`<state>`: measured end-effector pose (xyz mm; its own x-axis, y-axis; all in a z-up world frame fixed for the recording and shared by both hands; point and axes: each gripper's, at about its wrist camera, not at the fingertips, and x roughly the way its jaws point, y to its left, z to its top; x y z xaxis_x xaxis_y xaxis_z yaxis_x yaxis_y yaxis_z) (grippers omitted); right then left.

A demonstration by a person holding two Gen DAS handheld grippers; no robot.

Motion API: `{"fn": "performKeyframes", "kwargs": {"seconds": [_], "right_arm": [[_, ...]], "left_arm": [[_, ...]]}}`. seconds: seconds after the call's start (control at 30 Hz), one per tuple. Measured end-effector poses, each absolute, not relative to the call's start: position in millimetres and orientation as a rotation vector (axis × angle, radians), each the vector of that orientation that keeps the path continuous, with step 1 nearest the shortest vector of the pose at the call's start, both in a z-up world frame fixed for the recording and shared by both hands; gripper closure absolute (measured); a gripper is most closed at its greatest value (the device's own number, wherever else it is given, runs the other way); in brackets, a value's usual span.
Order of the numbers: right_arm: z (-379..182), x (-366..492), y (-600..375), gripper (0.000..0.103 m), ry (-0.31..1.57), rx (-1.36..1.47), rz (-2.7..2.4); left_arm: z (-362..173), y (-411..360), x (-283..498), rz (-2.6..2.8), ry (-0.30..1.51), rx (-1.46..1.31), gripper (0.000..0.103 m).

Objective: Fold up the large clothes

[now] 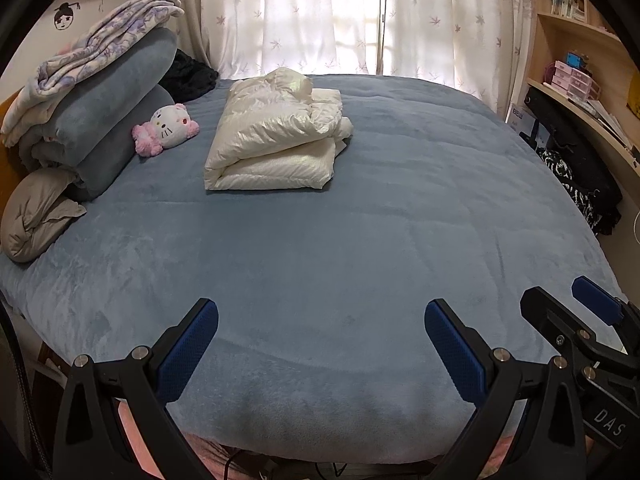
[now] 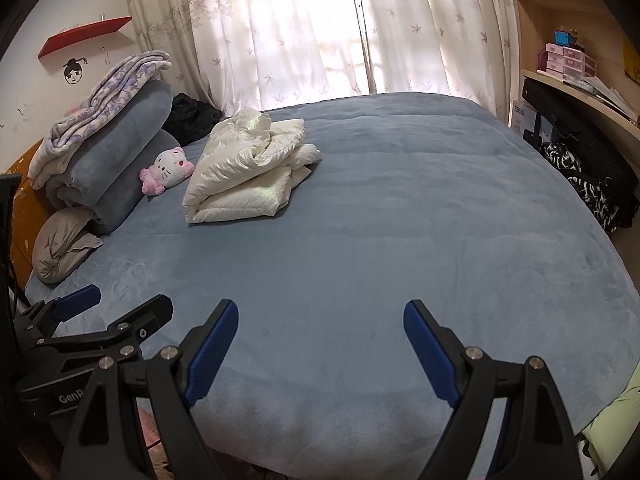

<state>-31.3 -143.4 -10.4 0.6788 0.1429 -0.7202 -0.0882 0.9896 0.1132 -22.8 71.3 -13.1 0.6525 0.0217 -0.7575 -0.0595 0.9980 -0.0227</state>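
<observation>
Bedroom w/ a big bed (image 1: 320,240) under a soft blue-grey fleece cover, nap a bit streaky, near edge rounded and drooping. Behind the far edge, sheer curtains (image 1: 320,16) w/ a pale leaf print, daylight glowing through. Wood shelves (image 1: 572,20) w/ books and small pink boxes run along the right side.

At the bed's left edge sits a stack of bedding (image 1: 104,92): thick rolled blue-grey fleece, a floral blanket on top, a squashed grey pillow (image 1: 36,216) at its near end. A pink-and-white cat plush (image 1: 168,128) lies just beside the stack, and a dark fuzzy bundle (image 1: 188,74) fills the far left corner.

The jacket (image 1: 276,136) is a puffy cream down piece w/ a shiny quilted shell, folded into a thick, roughly rectangular pile, upper layer rumpled and bunched toward the far end. It lies toward the far left part of the bed, near the plush but apart from it, well away from my tools. Long axis runs approx. from near edge to far edge, slightly skewed toward the right.

My left gripper (image 1: 321,328) hangs over the near edge, black fingers w/ textured blue pads spread wide, nothing between them. My right gripper (image 2: 321,326) is the same: spread wide, empty, just beside the left one.
</observation>
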Motion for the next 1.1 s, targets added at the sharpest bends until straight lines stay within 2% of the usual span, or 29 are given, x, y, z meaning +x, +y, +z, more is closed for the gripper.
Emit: {"fn": "performKeyframes", "kwargs": {"seconds": [1.1], "right_arm": [[-15.7,-33.7,-138.4,0.018,0.832,0.079,0.132]], "left_arm": [[-17.7,69.3,-30.1,0.059,0.872,-0.051,0.002]]}}
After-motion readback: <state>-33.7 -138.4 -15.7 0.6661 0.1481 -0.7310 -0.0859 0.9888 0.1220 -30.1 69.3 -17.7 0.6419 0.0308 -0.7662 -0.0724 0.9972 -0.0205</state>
